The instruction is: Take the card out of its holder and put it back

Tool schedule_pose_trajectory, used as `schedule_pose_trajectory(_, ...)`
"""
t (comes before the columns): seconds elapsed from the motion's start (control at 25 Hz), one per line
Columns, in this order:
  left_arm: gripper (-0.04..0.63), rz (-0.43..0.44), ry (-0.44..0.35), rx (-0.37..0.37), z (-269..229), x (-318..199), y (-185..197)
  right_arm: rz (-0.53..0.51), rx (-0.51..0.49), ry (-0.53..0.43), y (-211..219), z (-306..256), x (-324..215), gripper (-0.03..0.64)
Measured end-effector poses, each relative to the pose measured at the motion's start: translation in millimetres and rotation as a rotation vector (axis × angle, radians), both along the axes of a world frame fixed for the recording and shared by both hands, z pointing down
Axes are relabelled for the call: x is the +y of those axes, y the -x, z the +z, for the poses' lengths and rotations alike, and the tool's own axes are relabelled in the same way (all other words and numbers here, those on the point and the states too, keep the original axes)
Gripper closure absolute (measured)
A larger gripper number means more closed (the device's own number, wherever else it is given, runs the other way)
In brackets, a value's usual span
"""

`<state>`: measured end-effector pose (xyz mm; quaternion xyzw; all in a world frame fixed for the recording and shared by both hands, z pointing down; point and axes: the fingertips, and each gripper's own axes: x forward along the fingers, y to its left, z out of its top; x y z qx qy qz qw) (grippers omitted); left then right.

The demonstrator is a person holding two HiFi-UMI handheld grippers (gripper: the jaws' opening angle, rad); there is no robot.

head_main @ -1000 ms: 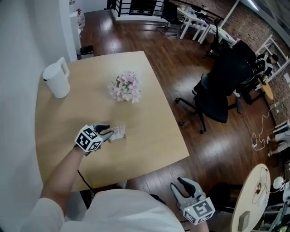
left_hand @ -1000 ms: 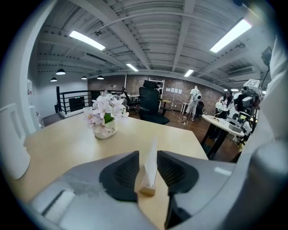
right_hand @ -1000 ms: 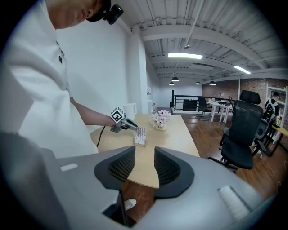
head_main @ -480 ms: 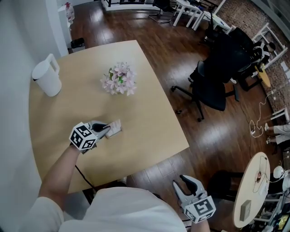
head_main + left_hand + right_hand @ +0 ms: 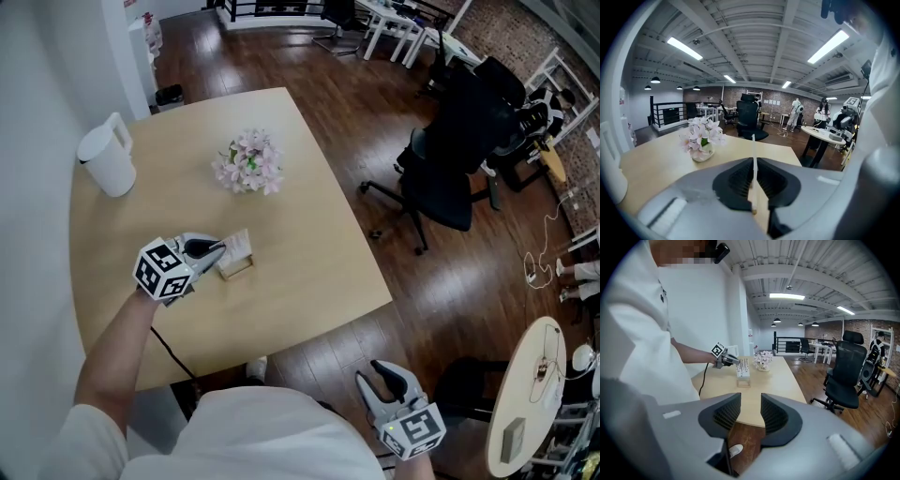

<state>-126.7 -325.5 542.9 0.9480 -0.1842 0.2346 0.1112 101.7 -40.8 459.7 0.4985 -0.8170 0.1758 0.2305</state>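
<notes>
Left claw (image 5: 217, 251) is clamped on the card's (image 5: 235, 246) left edge, above its holder (image 5: 237, 270). The card looks thin, light and bendy, so lift it straight. Right claw (image 5: 746, 416) gapes empty.

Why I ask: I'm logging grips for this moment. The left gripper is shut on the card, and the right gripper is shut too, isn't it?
Not quite. The left gripper is shut on the card, but the right gripper is open, not shut. The right gripper view shows its jaws standing apart with nothing between them.
</notes>
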Motion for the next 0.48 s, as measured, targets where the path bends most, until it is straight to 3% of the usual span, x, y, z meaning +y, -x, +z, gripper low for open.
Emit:
schedule_pose_trajectory(0.24,0.578,-0.086,-0.052,0.012,-31.6,27.6,7.6,-0.064,-0.025,-0.02,-11.7,2.3,13.9,0.479)
schedule_pose_trajectory(0.48,0.578,-0.243,-0.079,0.034,-56.6,85.0,25.1,-0.159,-0.049,-0.036,-29.4,1.2,34.1,0.479)
